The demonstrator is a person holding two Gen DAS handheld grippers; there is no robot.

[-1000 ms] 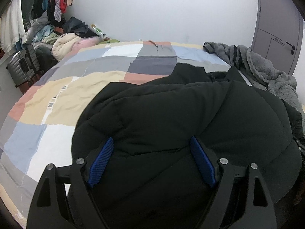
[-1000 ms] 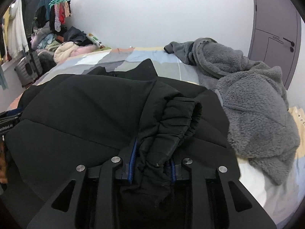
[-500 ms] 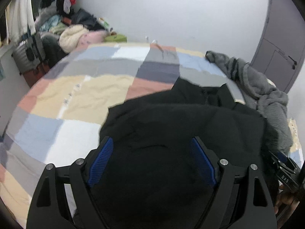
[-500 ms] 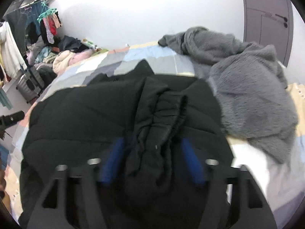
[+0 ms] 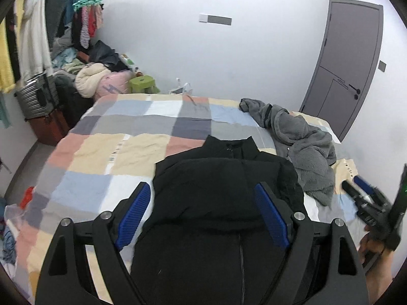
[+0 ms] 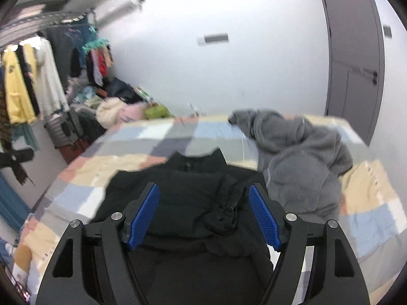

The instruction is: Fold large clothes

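Observation:
A black padded jacket (image 5: 223,193) lies on the patchwork bed, collar away from me, with its sleeves folded in over the body. It also shows in the right wrist view (image 6: 193,208), with a gathered cuff (image 6: 230,216) on top. My left gripper (image 5: 202,216) is open and empty above the jacket's lower half. My right gripper (image 6: 203,218) is open and empty above the jacket. The right gripper also shows at the right edge of the left wrist view (image 5: 366,198).
A grey fleece garment (image 5: 302,147) lies crumpled on the bed right of the jacket, touching it. The checked bedcover (image 5: 101,157) spreads to the left. Suitcases (image 5: 38,99) and piled clothes (image 5: 99,81) stand by the left wall. A grey door (image 5: 348,71) is at the far right.
My right gripper opened and let go of the jacket's sleeve cuff. Both grippers pulled up and back from the jacket, so more of the bed shows.

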